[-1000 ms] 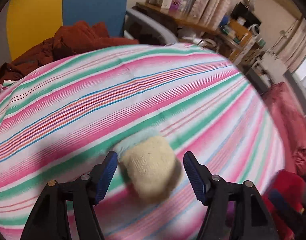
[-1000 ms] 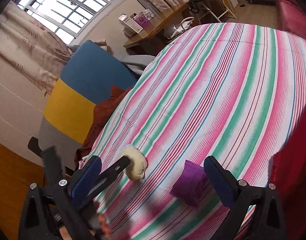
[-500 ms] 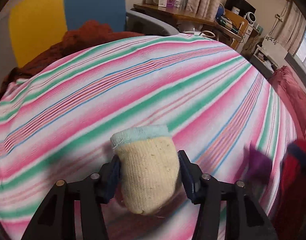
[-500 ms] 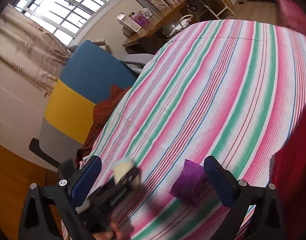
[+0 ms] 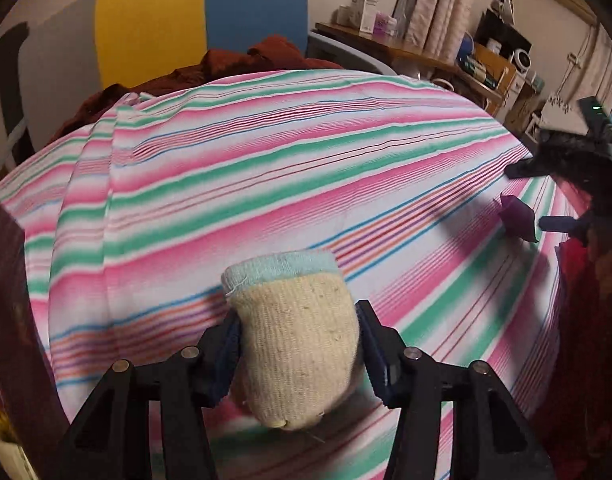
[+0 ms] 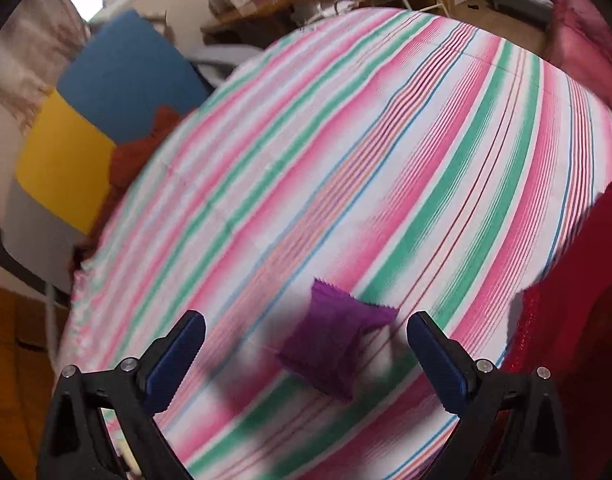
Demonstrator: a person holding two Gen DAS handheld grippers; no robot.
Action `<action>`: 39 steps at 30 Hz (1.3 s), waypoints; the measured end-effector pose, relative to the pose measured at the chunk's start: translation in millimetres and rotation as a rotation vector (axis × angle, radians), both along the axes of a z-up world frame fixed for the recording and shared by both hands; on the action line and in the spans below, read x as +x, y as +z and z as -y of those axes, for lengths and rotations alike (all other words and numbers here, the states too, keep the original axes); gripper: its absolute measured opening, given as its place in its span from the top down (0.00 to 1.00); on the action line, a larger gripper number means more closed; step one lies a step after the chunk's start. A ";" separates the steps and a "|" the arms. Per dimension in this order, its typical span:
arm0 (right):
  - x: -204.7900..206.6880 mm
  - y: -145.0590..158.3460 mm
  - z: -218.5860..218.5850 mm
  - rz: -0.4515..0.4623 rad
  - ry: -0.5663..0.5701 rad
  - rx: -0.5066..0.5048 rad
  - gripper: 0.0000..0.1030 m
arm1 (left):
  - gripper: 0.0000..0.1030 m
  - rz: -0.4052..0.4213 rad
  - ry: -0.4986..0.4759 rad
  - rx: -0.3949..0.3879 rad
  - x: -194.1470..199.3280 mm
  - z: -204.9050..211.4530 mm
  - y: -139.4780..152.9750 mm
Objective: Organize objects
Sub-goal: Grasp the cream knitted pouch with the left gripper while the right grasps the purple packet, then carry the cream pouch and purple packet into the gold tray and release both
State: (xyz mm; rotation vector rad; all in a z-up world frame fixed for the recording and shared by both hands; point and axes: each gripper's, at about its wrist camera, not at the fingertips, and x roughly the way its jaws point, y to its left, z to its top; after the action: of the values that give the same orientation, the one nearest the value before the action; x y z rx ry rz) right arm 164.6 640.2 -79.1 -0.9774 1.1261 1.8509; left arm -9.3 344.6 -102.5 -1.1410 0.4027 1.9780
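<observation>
A rolled cream sock with a light-blue cuff [image 5: 296, 332] is clamped between the blue pads of my left gripper [image 5: 298, 348], lifted off the striped cloth [image 5: 266, 168]. A small purple pouch [image 6: 333, 344] lies on the cloth between the fingers of my right gripper [image 6: 306, 340], whose jaws stand wide and are closing; the pads do not touch it. In the left wrist view the same purple pouch [image 5: 517, 220] shows at the far right, with the right gripper [image 5: 561, 192] dark and blurred above it.
The striped cloth [image 6: 365, 160] covers a bed or table. A rust-brown garment [image 5: 242, 64] is heaped at its far edge before a blue and yellow chair back [image 5: 202, 20]. Red fabric [image 6: 577, 300] lies along the right edge. A cluttered wooden shelf [image 5: 405, 48] stands behind.
My left gripper shut on the sock, lifted it and carried it sideways across the cloth. My right gripper tipped down and came lower around the purple pouch.
</observation>
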 end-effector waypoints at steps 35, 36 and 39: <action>-64.7 -6.5 53.8 0.073 0.498 0.126 0.60 | 0.49 -0.129 0.050 0.058 36.7 54.5 42.4; -67.6 -5.2 60.8 0.068 0.510 0.132 0.60 | 0.49 -0.140 0.056 0.067 37.0 58.0 48.2; -75.3 6.0 68.2 0.050 0.543 0.154 0.60 | 0.49 -0.193 0.086 0.086 39.6 71.4 67.6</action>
State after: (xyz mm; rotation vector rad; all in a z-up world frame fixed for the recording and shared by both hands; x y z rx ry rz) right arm 89.4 572.0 -73.1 -1.3213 0.7131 2.2799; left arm 30.3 273.2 -34.9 -0.9313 0.3688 2.1683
